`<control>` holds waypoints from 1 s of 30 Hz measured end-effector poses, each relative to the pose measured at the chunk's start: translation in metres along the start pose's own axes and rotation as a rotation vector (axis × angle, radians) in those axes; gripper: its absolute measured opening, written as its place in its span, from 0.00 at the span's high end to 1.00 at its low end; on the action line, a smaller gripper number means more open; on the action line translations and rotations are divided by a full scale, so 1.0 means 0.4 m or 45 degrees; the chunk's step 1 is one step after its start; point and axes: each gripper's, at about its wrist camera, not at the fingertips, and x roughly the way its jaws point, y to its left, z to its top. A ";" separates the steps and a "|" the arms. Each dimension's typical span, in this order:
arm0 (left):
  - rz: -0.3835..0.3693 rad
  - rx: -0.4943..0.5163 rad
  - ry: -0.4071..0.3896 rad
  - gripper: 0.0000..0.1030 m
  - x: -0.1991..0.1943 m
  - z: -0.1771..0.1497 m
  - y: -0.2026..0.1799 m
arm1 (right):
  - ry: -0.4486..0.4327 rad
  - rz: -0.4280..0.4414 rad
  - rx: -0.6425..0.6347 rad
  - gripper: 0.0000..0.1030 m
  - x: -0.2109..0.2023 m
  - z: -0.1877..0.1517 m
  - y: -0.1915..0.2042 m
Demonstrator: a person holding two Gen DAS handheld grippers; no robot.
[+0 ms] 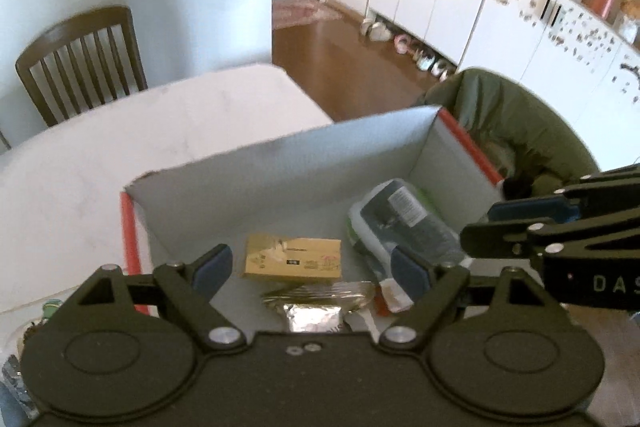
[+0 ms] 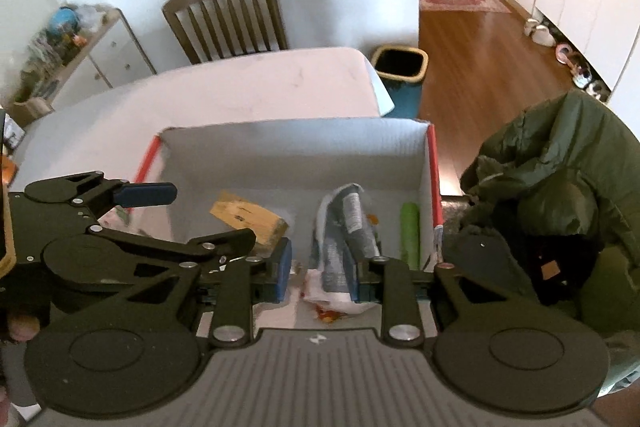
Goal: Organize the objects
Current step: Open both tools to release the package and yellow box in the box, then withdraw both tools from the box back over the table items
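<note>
the big white counter (image 2: 224,95) fills the middle of both views. a brown wooden chair (image 2: 228,15) stands at its far side by the white wall. a green coat (image 2: 560,187) lies bunched up just beside the box, on the right. a dark bin (image 2: 400,67) with a yellow rim sits on the wood floor past the far corner of the counter.

on the counter sits an open box (image 1: 280,167). it is white inside and has red edges. the things to tidy are lying inside it.

the left claw (image 1: 310,269) hangs over the near side of the box. its two blue pads are far apart and there is nothing between them, so it is wide open. the right claw (image 2: 322,277) is down in the box on the right side. its blue pads stand on each side of a soft gray and white pack (image 2: 344,227) and look like they are squeezing it. in the left view the right claw comes in from the right and its tips meet that same pack.

the gray and white pack is the biggest thing in the box and lies on the right. a green tube (image 2: 410,235) lies next to it, by the right wall. a small yellow box (image 1: 294,258) lies flat near the middle. a shiny silver packet (image 1: 316,311) lies in front of it, close to the left claw. a small white and red wrapper (image 1: 394,297) lies just beside the silver packet.
</note>
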 end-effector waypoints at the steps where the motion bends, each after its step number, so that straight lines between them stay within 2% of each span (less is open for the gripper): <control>1: -0.004 -0.001 -0.016 0.17 -0.015 -0.002 0.001 | -0.013 0.006 -0.001 0.70 -0.012 -0.004 0.004; 12: -0.063 -0.017 -0.165 0.16 -0.181 -0.060 0.050 | -0.143 0.045 -0.014 0.68 -0.135 -0.055 0.092; 13: -0.070 -0.017 -0.179 0.16 -0.197 -0.068 0.054 | -0.153 0.045 -0.013 0.66 -0.143 -0.061 0.101; 15: -0.082 -0.017 -0.205 0.16 -0.232 -0.084 0.070 | -0.178 0.053 -0.009 0.50 -0.161 -0.077 0.125; 20: -0.110 -0.055 -0.233 0.15 -0.297 -0.125 0.126 | -0.216 0.064 -0.002 0.48 -0.189 -0.113 0.196; 30: -0.099 -0.136 -0.248 0.07 -0.391 -0.218 0.261 | -0.254 0.094 -0.018 0.42 -0.203 -0.182 0.348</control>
